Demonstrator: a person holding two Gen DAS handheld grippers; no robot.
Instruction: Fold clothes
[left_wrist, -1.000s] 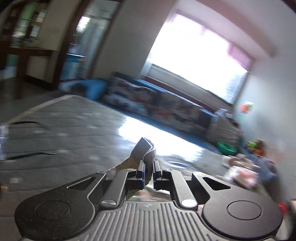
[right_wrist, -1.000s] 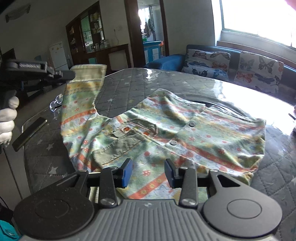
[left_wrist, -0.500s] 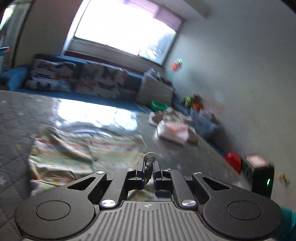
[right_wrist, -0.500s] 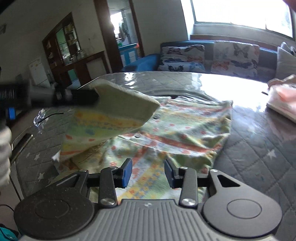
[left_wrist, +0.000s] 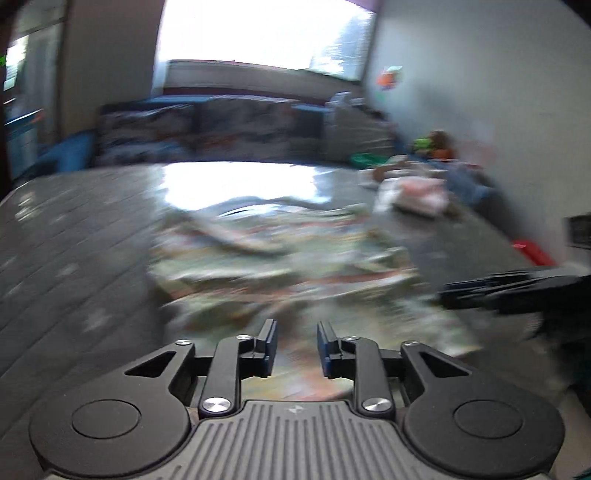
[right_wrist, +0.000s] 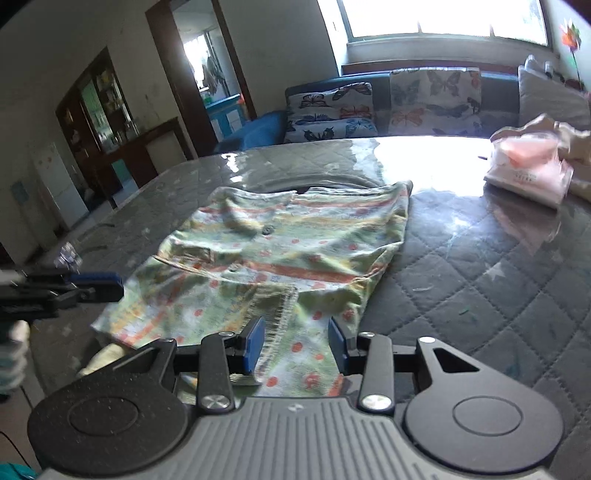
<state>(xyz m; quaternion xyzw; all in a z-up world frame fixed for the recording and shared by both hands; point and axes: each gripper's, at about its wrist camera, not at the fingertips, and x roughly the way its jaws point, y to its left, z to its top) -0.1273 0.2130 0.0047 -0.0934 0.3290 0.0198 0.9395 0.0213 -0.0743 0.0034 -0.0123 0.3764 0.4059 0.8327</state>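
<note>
A green, flower-patterned child's shirt lies flat on the grey quilted table, with its sleeve folded across the front. In the blurred left wrist view the shirt spreads just ahead of my left gripper. Its jaws are opening, and nothing is pinched between the pads. From the right wrist view the left gripper hovers at the shirt's left edge. My right gripper is open over the near hem, with cloth lying under the gap and not clamped. It also shows in the left wrist view, where the right gripper is at the right.
A pile of pink and white folded clothes sits at the table's far right. A sofa with butterfly cushions runs behind the table under the window. A dark cabinet and a doorway stand at the back left.
My left gripper carried the sleeve across the shirt, sank and let it go; the sleeve now lies folded on the shirt. The right gripper shifted sideways along the near hem.
</note>
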